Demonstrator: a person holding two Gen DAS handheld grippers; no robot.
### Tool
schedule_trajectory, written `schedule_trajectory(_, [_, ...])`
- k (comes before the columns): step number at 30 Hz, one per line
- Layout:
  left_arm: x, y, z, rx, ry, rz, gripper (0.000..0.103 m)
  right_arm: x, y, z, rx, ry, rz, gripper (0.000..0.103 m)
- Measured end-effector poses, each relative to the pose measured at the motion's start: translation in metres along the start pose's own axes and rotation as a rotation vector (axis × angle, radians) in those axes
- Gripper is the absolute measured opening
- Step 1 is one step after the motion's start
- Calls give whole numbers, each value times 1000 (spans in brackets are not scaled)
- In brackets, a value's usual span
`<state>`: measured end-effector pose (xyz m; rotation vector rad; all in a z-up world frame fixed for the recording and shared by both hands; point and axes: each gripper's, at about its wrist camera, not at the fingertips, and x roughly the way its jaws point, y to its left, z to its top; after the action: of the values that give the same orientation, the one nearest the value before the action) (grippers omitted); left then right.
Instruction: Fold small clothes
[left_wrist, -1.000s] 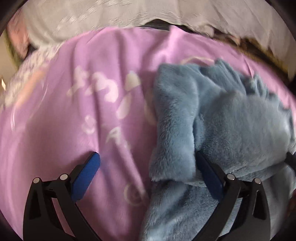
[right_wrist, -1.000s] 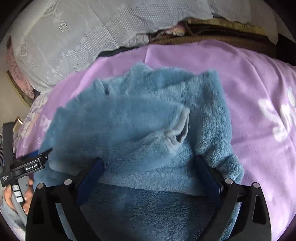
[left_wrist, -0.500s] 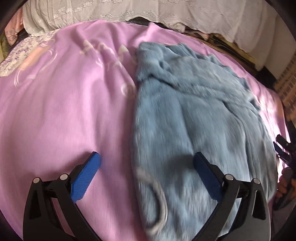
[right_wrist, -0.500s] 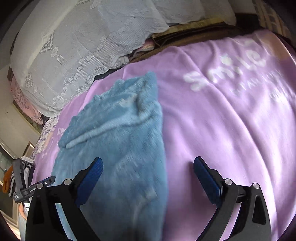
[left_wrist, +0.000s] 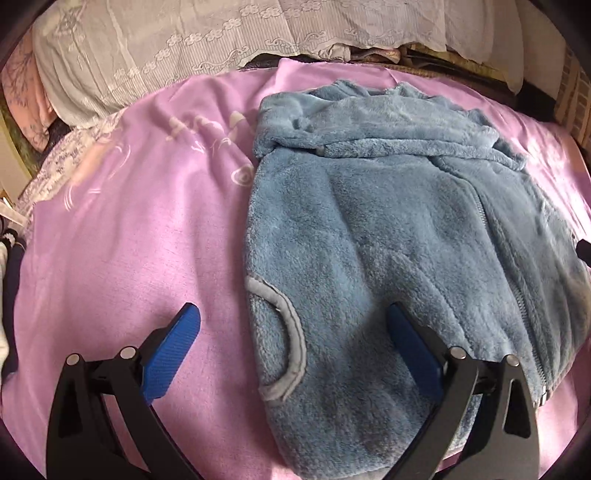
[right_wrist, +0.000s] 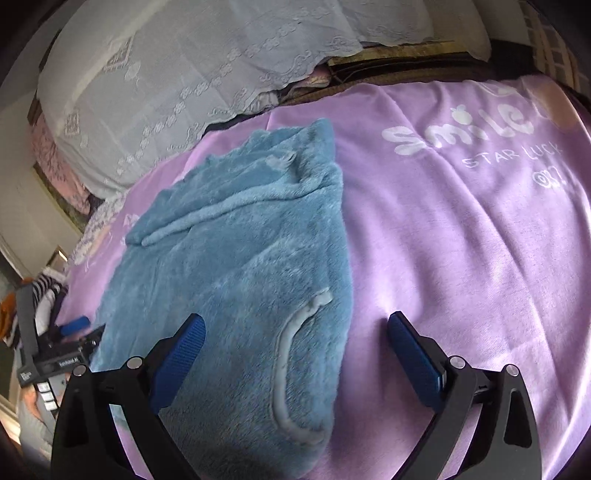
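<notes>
Blue fleece jacket (left_wrist: 388, 236) lies part-folded on the purple blanket (left_wrist: 129, 240), final folds outstanding; left tool (left_wrist: 293, 345) and right tool (right_wrist: 295, 347) both wide, empty

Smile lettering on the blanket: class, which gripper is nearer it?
Right. The right gripper straddles the blue jacket's edge on the lettering's side; the left gripper sits at the jacket's far edge, away from it.

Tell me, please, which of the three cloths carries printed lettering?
The purple blanket: white lettering, including "smile" and "STAR LUCK". The blue fleece on it is plain; the white lace cover behind shows only embroidery.
</notes>
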<state>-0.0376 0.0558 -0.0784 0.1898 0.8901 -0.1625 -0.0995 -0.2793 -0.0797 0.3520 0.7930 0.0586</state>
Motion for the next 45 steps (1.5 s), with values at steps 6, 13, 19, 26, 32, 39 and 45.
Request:
schedule_trajectory(6, [-5, 0, -1, 0, -8, 9, 98, -8, 3, 6, -3, -21, -19, 100])
schedule_trajectory(13, [-15, -9, 1, 8, -33, 29, 98, -20, 44, 8, -108, -64, 27, 100])
schedule_trajectory(19, [-6, -17, -2, 39, 1, 33, 99, 15, 68, -16, -248, 70, -35, 100])
schedule_trajectory(26, [-1, -14, -5, 17, 19, 10, 99, 15, 66, -15, -233, 77, -13, 100])
schedule_trajectory(32, [13, 0, -6, -79, 75, -90, 99, 18, 63, -14, -218, 89, 13, 100])
schedule_trajectory(39, [16, 9, -7, -112, 96, -166, 99, 12, 58, -13, -191, 75, 54, 100])
schedule_trajectory(45, [6, 45, 1, -206, 89, -416, 98, -43, 10, 3, -31, -86, 151, 99])
